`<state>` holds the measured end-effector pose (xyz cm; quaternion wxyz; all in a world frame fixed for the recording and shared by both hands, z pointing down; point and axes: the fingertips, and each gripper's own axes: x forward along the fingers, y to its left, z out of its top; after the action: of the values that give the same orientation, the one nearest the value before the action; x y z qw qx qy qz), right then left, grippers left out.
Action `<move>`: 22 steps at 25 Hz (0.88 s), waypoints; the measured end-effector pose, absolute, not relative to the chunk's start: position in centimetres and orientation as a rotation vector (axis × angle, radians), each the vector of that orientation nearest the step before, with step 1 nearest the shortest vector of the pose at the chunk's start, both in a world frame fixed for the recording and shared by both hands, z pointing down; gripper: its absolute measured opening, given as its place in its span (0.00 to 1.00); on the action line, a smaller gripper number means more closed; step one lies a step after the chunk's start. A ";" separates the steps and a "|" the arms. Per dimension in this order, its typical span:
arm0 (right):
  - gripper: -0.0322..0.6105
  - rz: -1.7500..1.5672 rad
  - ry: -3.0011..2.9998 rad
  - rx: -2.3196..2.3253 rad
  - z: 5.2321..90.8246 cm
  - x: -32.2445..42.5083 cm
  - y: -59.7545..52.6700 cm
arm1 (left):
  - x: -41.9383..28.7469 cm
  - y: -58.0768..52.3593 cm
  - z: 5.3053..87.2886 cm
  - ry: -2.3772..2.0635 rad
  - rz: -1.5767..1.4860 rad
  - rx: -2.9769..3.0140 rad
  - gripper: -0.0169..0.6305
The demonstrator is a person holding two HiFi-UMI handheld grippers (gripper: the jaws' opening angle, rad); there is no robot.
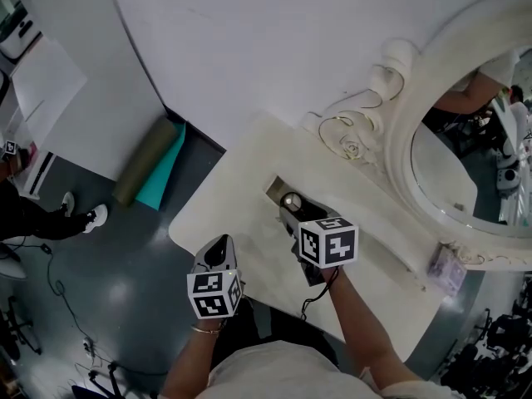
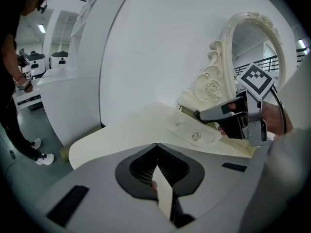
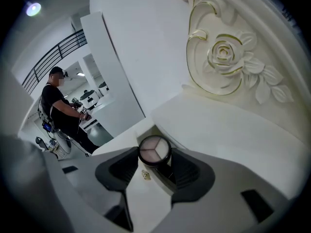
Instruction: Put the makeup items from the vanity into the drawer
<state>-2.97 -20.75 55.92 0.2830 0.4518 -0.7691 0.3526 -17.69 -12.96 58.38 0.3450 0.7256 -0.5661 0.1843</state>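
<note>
Two tools work at the cream worktop. The right tool is clamped on a round compact and holds it over the open drawer, near the mirror frame. The left tool is at the worktop's front edge, jaws all but together with nothing between them.

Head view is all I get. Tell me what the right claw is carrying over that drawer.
Observer: A round compact with three pale shades in its pan, clamped in the right claw.
Operator: Now report the left claw.
Observer: The left claw is shut with nothing in it, facing across the vanity top.
</note>
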 end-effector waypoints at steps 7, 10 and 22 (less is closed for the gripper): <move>0.39 0.957 -2.064 1.200 56.0 -3.1 -20.7 | -17.5 -13.5 58.7 -1.468 0.475 1.876 0.04; 0.40 0.962 -2.072 1.199 55.9 -3.1 -20.8 | -17.3 -13.4 58.8 -1.465 0.474 1.873 0.04; 0.40 0.932 -2.113 1.233 54.8 -2.6 -20.6 | -17.2 -12.9 58.6 -1.471 0.459 1.872 0.04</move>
<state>-2.65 -20.61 54.83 0.2588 0.4549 -0.7796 0.3439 -17.18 -12.87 58.64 0.3507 0.7230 -0.5682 0.1773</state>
